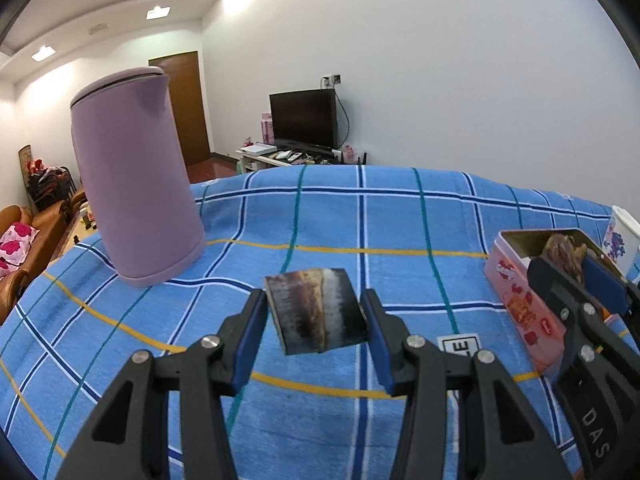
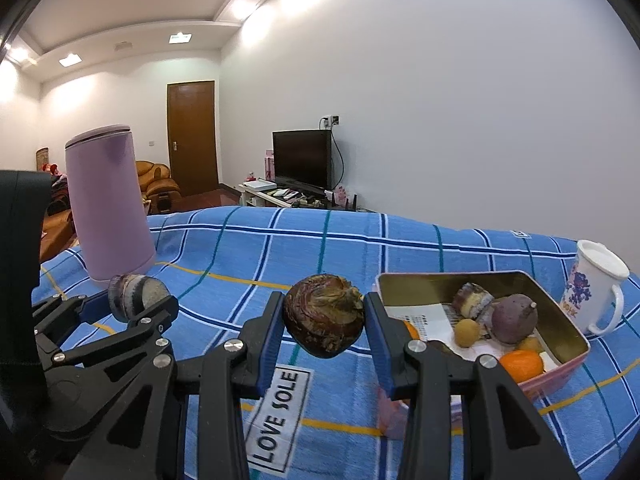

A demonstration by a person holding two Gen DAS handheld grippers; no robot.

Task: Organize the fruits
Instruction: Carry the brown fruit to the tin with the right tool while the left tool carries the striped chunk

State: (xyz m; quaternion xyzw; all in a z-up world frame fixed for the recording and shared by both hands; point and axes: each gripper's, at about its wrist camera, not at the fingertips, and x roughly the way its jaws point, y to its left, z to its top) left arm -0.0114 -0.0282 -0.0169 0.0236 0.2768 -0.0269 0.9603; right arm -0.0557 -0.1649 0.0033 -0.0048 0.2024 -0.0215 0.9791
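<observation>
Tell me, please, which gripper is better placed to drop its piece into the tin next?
Probably the right gripper: its brown fruit hangs beside the open tin, while the left gripper is farther away.

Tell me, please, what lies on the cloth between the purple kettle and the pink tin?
Nothing rests there: in the right wrist view, only bare blue checked cloth runs from the purple kettle to the pink tin. Both grippers' held pieces hang in front of it.

White label (image 2: 278,416) sewn on the blue checked cloth (image 2: 320,248) near its front edge reads "LOVE SOLE". Right gripper (image 1: 576,268) arm shows "DAS".
</observation>
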